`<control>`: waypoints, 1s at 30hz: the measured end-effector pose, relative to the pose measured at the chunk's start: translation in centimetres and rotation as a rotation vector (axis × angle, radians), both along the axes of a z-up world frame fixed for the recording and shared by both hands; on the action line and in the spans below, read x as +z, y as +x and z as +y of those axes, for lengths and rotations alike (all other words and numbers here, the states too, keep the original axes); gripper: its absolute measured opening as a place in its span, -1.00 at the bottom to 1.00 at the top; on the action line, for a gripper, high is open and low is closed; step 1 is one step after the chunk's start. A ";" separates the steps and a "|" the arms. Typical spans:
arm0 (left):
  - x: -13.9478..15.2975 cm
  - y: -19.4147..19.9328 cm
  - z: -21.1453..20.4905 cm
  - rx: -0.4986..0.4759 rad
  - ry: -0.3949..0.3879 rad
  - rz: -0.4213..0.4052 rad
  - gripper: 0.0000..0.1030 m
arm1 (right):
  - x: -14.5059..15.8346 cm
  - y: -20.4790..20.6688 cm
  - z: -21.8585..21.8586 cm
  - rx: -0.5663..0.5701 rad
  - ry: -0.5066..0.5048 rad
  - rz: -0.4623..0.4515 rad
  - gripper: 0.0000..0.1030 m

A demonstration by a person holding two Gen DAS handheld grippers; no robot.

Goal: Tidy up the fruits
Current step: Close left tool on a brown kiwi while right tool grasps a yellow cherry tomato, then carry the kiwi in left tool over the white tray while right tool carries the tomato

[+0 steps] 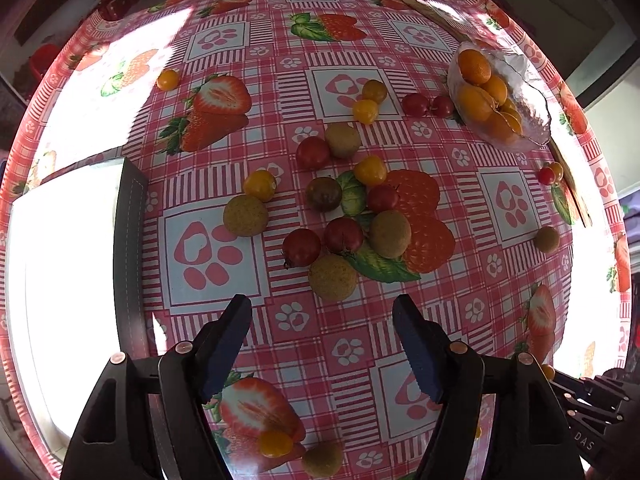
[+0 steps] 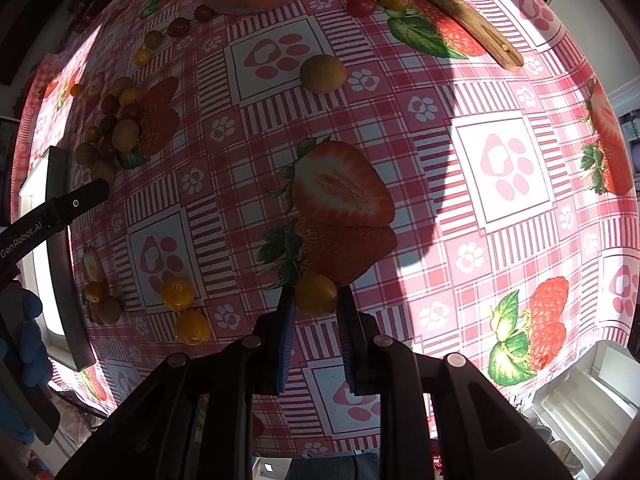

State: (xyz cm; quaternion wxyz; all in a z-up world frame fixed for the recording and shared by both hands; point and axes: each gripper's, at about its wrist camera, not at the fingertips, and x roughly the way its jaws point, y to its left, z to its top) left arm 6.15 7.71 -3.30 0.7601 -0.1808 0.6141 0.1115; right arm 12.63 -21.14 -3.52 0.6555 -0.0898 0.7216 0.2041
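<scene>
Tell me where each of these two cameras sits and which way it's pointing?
Left wrist: sits on the left gripper, looking forward over its open jaws at loose tomatoes and brown fruits on the strawberry tablecloth, with the glass bowl of oranges far right.
Right wrist: sits on the right gripper, jaws shut on a yellow tomato; a blue-gloved hand shows at left.
Shared: the tablecloth, the bowl, the fruit pile; each view catches the other gripper.

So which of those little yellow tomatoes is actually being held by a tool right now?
The yellow tomato pinched between the right tool fingers, just below the printed strawberry. The other yellow ones lie loose on the tablecloth.
</scene>
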 end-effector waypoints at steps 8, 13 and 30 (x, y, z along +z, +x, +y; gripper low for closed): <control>-2.4 1.9 -1.4 0.017 -0.009 0.051 0.41 | -1.3 -0.2 0.9 0.029 -0.019 -0.021 -0.54; -3.3 2.8 -1.8 0.018 0.013 0.069 -0.41 | -1.5 -1.3 2.7 0.048 -0.040 -0.038 -0.55; 2.3 -1.3 -1.9 0.022 -0.035 -0.032 -0.45 | 3.1 -0.2 3.3 0.012 0.089 -0.051 -0.57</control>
